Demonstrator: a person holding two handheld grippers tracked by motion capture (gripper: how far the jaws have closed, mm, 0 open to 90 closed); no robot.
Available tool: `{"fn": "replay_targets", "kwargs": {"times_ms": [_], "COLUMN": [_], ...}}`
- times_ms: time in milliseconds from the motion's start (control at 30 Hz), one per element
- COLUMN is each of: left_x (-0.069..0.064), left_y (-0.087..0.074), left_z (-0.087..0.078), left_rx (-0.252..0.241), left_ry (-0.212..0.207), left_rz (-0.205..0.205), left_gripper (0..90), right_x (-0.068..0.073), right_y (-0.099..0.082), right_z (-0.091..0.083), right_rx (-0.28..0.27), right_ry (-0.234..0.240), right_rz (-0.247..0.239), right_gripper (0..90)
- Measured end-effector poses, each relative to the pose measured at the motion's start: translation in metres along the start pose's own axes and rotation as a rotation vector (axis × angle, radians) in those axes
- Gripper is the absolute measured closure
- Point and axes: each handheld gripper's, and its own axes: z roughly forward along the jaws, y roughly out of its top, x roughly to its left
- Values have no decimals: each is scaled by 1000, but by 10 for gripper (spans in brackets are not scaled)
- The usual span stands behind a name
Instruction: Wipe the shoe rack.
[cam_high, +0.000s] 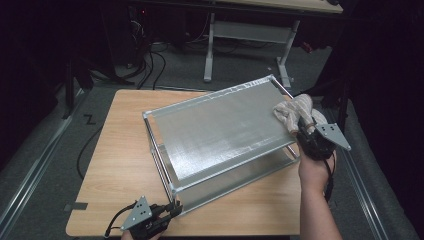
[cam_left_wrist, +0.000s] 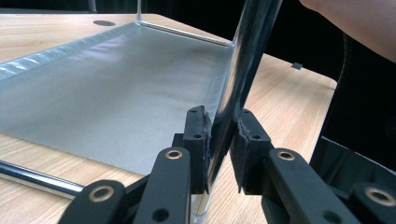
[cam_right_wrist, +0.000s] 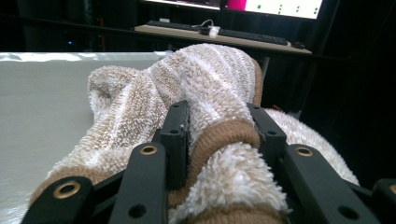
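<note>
A metal two-shelf rack stands slanted on the wooden table (cam_high: 120, 155), its grey top shelf (cam_high: 220, 130) facing up. My left gripper (cam_high: 172, 211) is at the rack's near corner, shut on the chrome corner post (cam_left_wrist: 243, 70); in the left gripper view the left gripper (cam_left_wrist: 222, 149) has both pads pressed against that post. My right gripper (cam_high: 302, 131) is at the top shelf's far right end, shut on a fluffy beige-and-white cloth (cam_high: 295, 110) that rests on the shelf. In the right gripper view the cloth (cam_right_wrist: 205, 79) bulges up between the jaws of the right gripper (cam_right_wrist: 217, 135).
The rack's lower shelf (cam_high: 245, 177) lies just above the tabletop. A desk frame (cam_high: 245, 35) and cables (cam_high: 150, 65) sit on the floor beyond the table. The person's right forearm (cam_high: 315, 200) crosses the table's near right corner.
</note>
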Motion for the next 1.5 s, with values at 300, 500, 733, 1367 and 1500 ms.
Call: {"fn": "replay_targets", "kwargs": {"times_ms": [300,500,733,1367,1500], "left_x": [0,0,0,-1,-1], "left_y": [0,0,0,0,0], "left_z": [1,2,2,3,3], "left_rx": [0,0,1,2,4], "left_ry": [1,1,1,-2,-2], "left_rz": [-1,-4,-5,2,2], "left_gripper": [764,764,764,764,764], "right_x": [19,50,96,205,223], "right_y": [-2,-5,-6,-11,-12], "right_z": [-11,-27,-47,-104,-116], "right_rx": [-16,-37,-61,-148,-164], "right_ry": [61,133,227,502,555], "right_rz": [-7,-18,-58,-144,-159], "right_gripper": [665,665,665,667,667]}}
